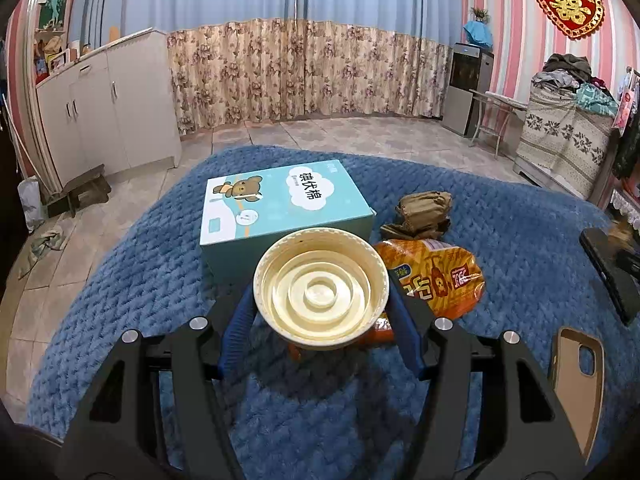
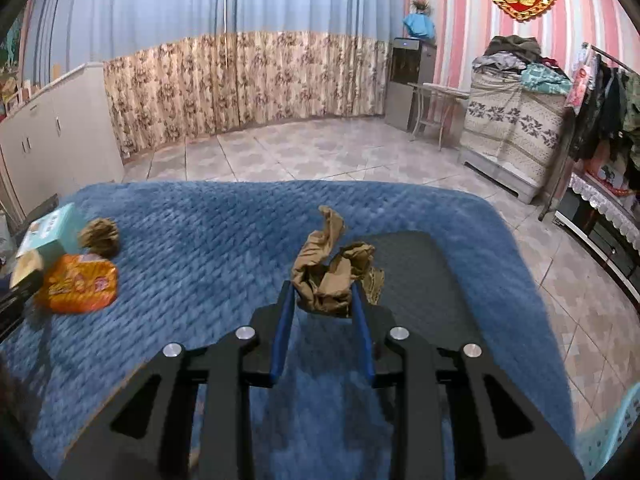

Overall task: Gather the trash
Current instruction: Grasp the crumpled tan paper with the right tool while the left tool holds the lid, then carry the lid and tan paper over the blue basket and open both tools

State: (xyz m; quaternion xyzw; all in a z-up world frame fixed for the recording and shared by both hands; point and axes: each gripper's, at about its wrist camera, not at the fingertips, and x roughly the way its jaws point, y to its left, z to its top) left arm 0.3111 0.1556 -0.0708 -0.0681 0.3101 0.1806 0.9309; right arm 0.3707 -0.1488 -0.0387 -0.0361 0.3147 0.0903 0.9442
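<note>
Black linkages and blue fingers fill the bottom of both wrist views. Going left to right: the left gripper is clenched on a cream plastic lid, its fingers pressing the rim at 9 and 3 o'clock, the lid's hollow side facing the camera. Beyond it, at 12 o'clock, sits a teal tissue box on the blue blanket. At 2 o'clock from the lid lies an orange snack wrapper, partly under the lid's edge, and past that a crumpled brown wad. A tan phone case rests at 4 o'clock and a dark flat object reaches in at the right edge.

The right gripper has its jaws drawn in on a crumpled tan stocking; the pads touch the bundle at both sides, one loose end sticking up at 12 o'clock. It sits just in front of a dark flat mat. The wrapper and wad lie well apart at 9 to 10 o'clock.

Judging by this, the pick-up step is in hand: both grippers carry a piece of trash. No bin is in view, so the next move calls for lifting clear without snagging the blanket and carrying each piece to wherever rubbish is gathered, then returning for the wrapper and wad.
</note>
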